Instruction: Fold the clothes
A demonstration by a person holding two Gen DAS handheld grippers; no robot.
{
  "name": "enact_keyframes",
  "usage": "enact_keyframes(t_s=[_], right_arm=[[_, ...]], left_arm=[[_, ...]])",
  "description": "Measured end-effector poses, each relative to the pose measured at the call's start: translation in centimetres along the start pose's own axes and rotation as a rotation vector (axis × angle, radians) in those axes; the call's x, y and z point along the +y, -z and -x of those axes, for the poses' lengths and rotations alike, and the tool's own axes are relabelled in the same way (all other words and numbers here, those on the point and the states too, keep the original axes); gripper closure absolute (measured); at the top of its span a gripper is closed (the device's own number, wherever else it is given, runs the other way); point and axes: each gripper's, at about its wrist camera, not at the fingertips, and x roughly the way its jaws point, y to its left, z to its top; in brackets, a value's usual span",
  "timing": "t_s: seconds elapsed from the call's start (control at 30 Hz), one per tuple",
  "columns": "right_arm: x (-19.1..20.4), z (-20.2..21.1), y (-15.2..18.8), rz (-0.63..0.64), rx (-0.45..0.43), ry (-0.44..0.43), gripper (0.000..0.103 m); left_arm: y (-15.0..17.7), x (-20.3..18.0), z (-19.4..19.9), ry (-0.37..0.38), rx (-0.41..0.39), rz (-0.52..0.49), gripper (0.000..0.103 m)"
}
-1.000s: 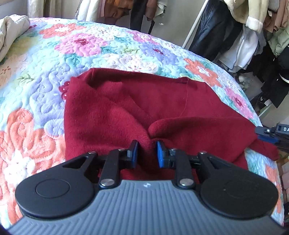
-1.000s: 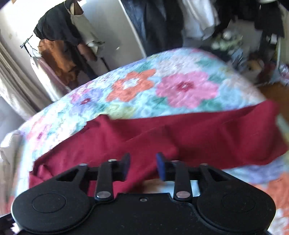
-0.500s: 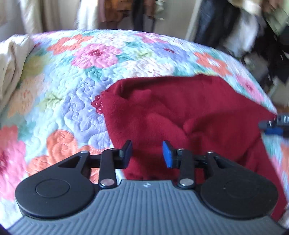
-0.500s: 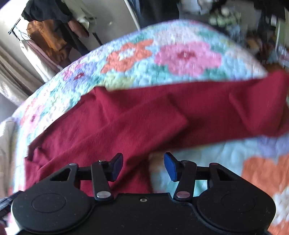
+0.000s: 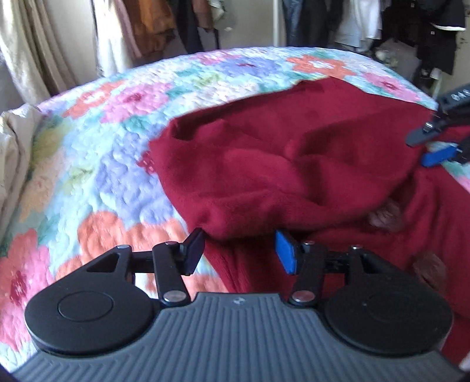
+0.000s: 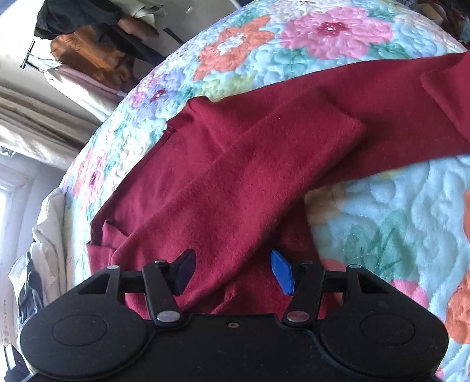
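A dark red knit sweater (image 5: 288,164) lies partly folded on the floral quilt (image 5: 102,164); it also shows in the right wrist view (image 6: 235,182), with one sleeve (image 6: 264,158) laid diagonally across the body. My left gripper (image 5: 239,252) is open, its jaws straddling the sweater's near left edge without holding it. My right gripper (image 6: 233,271) is open just over the sweater's near edge, empty. The right gripper's fingers (image 5: 434,144) show at the right edge of the left wrist view.
The quilt (image 6: 396,211) covers a bed. A cream blanket (image 5: 11,141) lies bunched at the bed's left side. Curtains (image 5: 35,44) and hanging clothes (image 5: 367,20) stand behind the bed. More hanging garments (image 6: 88,50) are seen in the right wrist view.
Both grippers have opened wider. The left gripper let go of the sweater fold and shifted left toward the sweater's edge. The right gripper moved in closer over the sweater.
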Motion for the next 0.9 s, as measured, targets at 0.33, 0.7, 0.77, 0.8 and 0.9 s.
enact_keyframes(t_s=[0.33,0.7,0.77,0.8,0.9], right_arm=[[0.6,-2.0,-0.5,-0.037,-0.037,0.026,0.038],[2.1,-1.3,-0.9,0.086,-0.182,0.081,0.091],[3.4,-0.9,-0.8,0.168,-0.22,0.075,0.094],[4.1,-0.8,-0.8,0.211,-0.234,0.067,0.094],[6.4,-0.8,-1.2,0.337,-0.266,0.028,0.095]], left_arm=[[0.9,3.8,0.4,-0.174,-0.126,0.29,0.09],[3.8,4.4,1.6,-0.213,0.04,0.356,0.08],[3.0,5.2,2.5,-0.189,0.034,0.401,0.069],[2.8,5.5,3.0,-0.177,0.024,0.421,0.064],[1.7,6.3,4.0,-0.169,-0.011,0.433,0.061]])
